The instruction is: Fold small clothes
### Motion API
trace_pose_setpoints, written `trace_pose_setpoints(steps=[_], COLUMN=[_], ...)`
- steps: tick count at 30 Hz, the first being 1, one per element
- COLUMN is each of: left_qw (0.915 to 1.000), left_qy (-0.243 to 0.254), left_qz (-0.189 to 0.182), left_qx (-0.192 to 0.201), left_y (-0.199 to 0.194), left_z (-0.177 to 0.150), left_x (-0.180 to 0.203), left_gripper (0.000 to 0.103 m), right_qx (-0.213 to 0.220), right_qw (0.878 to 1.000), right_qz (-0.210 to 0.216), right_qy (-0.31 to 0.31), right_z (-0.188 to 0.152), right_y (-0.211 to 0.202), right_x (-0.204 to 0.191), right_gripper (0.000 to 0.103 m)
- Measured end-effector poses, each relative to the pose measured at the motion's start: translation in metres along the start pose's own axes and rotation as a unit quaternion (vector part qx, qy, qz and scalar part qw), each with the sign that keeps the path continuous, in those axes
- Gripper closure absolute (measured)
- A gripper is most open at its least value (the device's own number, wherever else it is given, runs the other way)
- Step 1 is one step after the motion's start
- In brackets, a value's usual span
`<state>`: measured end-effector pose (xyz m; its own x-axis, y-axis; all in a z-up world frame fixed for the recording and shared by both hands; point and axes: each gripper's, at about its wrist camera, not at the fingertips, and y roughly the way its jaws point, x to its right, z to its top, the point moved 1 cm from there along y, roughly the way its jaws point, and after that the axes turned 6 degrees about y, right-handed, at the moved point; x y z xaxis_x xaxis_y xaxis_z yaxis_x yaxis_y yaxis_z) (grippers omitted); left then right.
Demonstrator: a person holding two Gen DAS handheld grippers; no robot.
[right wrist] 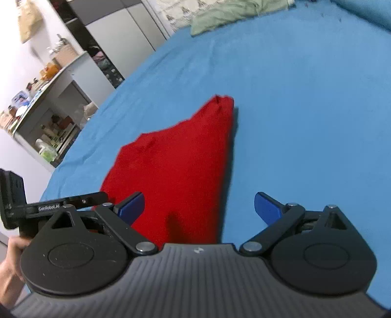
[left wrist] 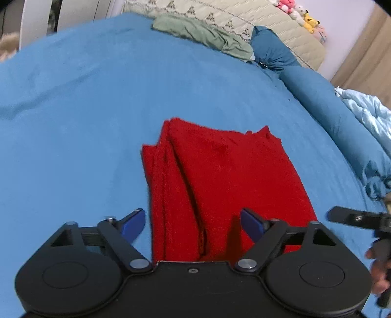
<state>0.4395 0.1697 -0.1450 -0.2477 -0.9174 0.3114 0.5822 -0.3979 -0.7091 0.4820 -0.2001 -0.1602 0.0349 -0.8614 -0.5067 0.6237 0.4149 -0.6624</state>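
The left gripper (left wrist: 193,226) hangs low over the near end of the red garment (left wrist: 220,176), its blue-tipped fingers (left wrist: 133,223) spread wide and empty, one over the blue bedsheet (left wrist: 73,122) just off the cloth's left edge and the other above the cloth itself. The garment lies on the sheet toward the near edge of the bed, already doubled lengthwise, with stacked layers and a long crease showing along its left side. The right gripper (right wrist: 199,208) is likewise released and holds nothing, straddling the garment's right edge so that one finger sits over red cloth and the other over bare sheet. Well away, at the far edge of the bed, a crumpled green garment (left wrist: 202,35) lies against a quilted cream cover (left wrist: 244,19), with soft toys (left wrist: 300,14) at the far right corner. The likely trouble from here is uneven pinching: if either gripper closes on only the top layer, the stacked layers on the left could slide apart and undo the crease, and a grip too close to the edge may slip off the fuzzy fabric. Both views are motion-blurred, so exact contact cannot be told. The only legible writing is "GenRobot.AI" on the left gripper's bar (right wrist: 48,208), seen from the right wrist.
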Motion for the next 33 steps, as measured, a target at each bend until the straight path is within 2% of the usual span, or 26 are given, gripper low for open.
trace_pose_setpoints(steps=[2, 3, 5, 7, 9, 10, 14, 18, 22, 27, 29, 31, 33], left_qw=[1.0, 1.0, 0.9999, 0.9999, 0.9999, 0.9999, 0.9986, 0.9945, 0.9913, 0.9923, 0.9935, 0.9915, 0.9901], left_qy=[0.002, 0.004, -0.004, -0.006, -0.001, 0.003, 0.03, 0.079, 0.096, 0.101, 0.103, 0.125, 0.132], left_qz=[0.002, -0.001, -0.012, -0.015, -0.012, -0.011, -0.024, -0.025, -0.051, -0.057, -0.04, 0.002, 0.023], left_qx=[-0.004, -0.004, -0.007, -0.005, 0.002, 0.009, 0.037, 0.064, 0.074, 0.044, 0.03, 0.036, 0.041], left_y=[0.005, 0.007, 0.009, 0.007, -0.001, -0.004, -0.033, -0.07, -0.096, -0.088, -0.079, -0.074, -0.076], left_z=[-0.003, -0.004, -0.004, -0.004, -0.003, -0.002, 0.001, -0.013, -0.052, -0.12, -0.142, -0.154, -0.156], left_x=[0.0, 0.0, 0.0, 0.001, 0.006, 0.009, 0.04, 0.095, 0.143, 0.189, 0.195, 0.202, 0.203], left_gripper=[0.026, 0.032, 0.042, 0.056, 0.073, 0.075, 0.078, 0.078, 0.077, 0.077, 0.076, 0.07, 0.055], right_qx=[-0.006, -0.011, -0.019, -0.025, -0.01, -0.004, 0.022, 0.039, 0.036, 0.031, 0.019, 0.013, 0.016], right_qw=[1.0, 1.0, 1.0, 0.999, 1.0, 1.0, 0.999, 0.998, 0.999, 0.999, 1.0, 0.999, 0.999], right_qz=[0.005, 0.006, 0.004, 0.009, 0.013, 0.011, 0.027, 0.038, 0.038, 0.003, -0.011, -0.03, -0.023], right_qy=[0.009, 0.012, 0.018, 0.024, 0.02, 0.017, 0.005, -0.01, -0.008, -0.011, -0.001, 0.008, 0.018], right_z=[-0.003, -0.004, -0.004, -0.006, -0.009, -0.009, -0.005, -0.008, -0.025, -0.076, -0.101, -0.122, -0.133], right_y=[0.015, 0.024, 0.037, 0.047, 0.046, 0.043, 0.015, -0.042, -0.11, -0.164, -0.168, -0.163, -0.162], right_x=[0.002, 0.003, 0.003, 0.003, -0.005, -0.008, -0.016, -0.017, 0.005, 0.042, 0.063, 0.082, 0.094], right_gripper=[0.0, 0.001, 0.017, 0.042, 0.059, 0.065, 0.068, 0.067, 0.067, 0.067, 0.066, 0.064, 0.057])
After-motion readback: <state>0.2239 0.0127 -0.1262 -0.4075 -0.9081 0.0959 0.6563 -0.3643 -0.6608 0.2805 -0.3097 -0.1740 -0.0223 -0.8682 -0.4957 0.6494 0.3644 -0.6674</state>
